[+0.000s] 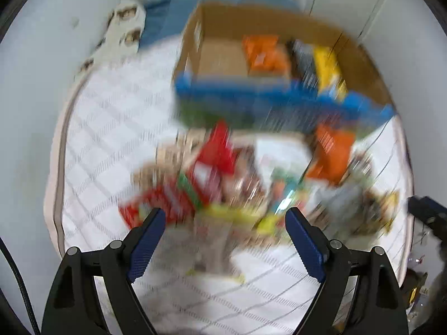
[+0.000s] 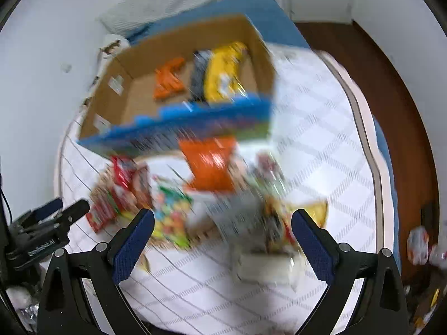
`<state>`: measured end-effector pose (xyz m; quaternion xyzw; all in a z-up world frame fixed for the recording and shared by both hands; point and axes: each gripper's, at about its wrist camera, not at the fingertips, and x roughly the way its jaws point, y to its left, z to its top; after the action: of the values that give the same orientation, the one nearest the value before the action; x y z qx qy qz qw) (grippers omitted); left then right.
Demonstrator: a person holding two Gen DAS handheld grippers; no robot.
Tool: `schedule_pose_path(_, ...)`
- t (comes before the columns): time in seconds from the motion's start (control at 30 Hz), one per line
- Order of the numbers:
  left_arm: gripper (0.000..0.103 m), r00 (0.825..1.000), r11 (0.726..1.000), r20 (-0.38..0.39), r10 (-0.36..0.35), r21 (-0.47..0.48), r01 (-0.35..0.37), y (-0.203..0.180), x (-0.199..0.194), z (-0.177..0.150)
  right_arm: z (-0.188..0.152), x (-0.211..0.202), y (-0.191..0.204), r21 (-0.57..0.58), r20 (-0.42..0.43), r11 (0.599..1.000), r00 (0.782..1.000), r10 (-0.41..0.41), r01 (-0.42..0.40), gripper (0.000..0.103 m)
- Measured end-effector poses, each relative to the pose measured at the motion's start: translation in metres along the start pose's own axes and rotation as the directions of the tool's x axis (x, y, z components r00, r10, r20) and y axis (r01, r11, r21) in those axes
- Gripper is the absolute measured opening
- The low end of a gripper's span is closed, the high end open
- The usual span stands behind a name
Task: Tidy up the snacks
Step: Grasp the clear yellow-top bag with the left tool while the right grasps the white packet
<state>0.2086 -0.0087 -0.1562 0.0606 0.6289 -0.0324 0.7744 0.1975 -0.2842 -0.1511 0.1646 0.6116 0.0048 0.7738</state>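
Both views are smeared by motion. A heap of snack packets [image 1: 240,184] [image 2: 195,203] lies on a white quilted mattress [image 1: 111,128] [image 2: 321,145], among them red ones [image 1: 218,150] and an orange bag [image 1: 331,153] [image 2: 209,164]. Behind the heap stands an open cardboard box with a blue front rim [image 1: 279,95] [image 2: 178,122], holding orange [image 1: 265,53] and yellow packets [image 2: 223,69]. My left gripper [image 1: 225,217] hangs open above the near edge of the heap, nothing between its blue pads. My right gripper [image 2: 222,219] is open too, above the heap's right side.
A white wall [image 1: 42,55] runs along the left of the mattress. A blue sheet [image 2: 251,8] shows beyond the box. Brown floor [image 2: 377,64] lies to the right, with small items [image 2: 419,243] on it. The left gripper [image 2: 53,217] shows at the right wrist view's left edge.
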Motion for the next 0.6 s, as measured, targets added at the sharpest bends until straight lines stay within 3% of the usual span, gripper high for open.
schedule_pose_path(0.1,0.087,0.996,1.000,-0.091,0.009,-0.017,-0.011,0.010,0.034,-0.022,-0.027,0.019,-0.017,-0.015,-0.055,0.999,0.998,-0.033,0.032,0.101)
schedule_pose_path(0.23,0.087,0.991,0.999,-0.125,0.048,-0.006,-0.049,0.010,0.054,-0.039,-0.054,0.057,-0.007,-0.262,-0.176,0.962,0.976,-0.131,0.082,0.101)
schedule_pose_path(0.3,0.087,0.990,0.998,-0.130,0.055,0.000,-0.056,0.007,0.059,-0.042,-0.068,0.079,0.006,-0.430,-0.209,0.893,0.949,-0.238,0.130,0.101)
schedule_pose_path(0.43,0.087,0.989,0.998,-0.135,0.064,0.002,-0.065,0.003,0.067,-0.043,-0.092,0.122,0.027,-0.688,-0.216,0.705,0.879,-0.425,0.172,0.100)
schedule_pose_path(0.53,0.087,0.986,0.998,-0.153,0.062,-0.008,-0.064,0.002,0.076,-0.045,-0.102,0.150,0.026,-0.764,-0.252,0.627,0.825,-0.506,0.151,0.088)
schedule_pose_path(0.57,0.087,0.986,0.998,-0.157,0.059,-0.014,-0.061,0.003,0.077,-0.045,-0.103,0.156,0.024,-0.777,-0.254,0.611,0.811,-0.527,0.154,0.074)
schedule_pose_path(0.6,0.087,0.985,0.998,-0.161,0.056,-0.019,-0.060,0.004,0.079,-0.045,-0.102,0.160,0.022,-0.773,-0.260,0.616,0.808,-0.529,0.155,0.074)
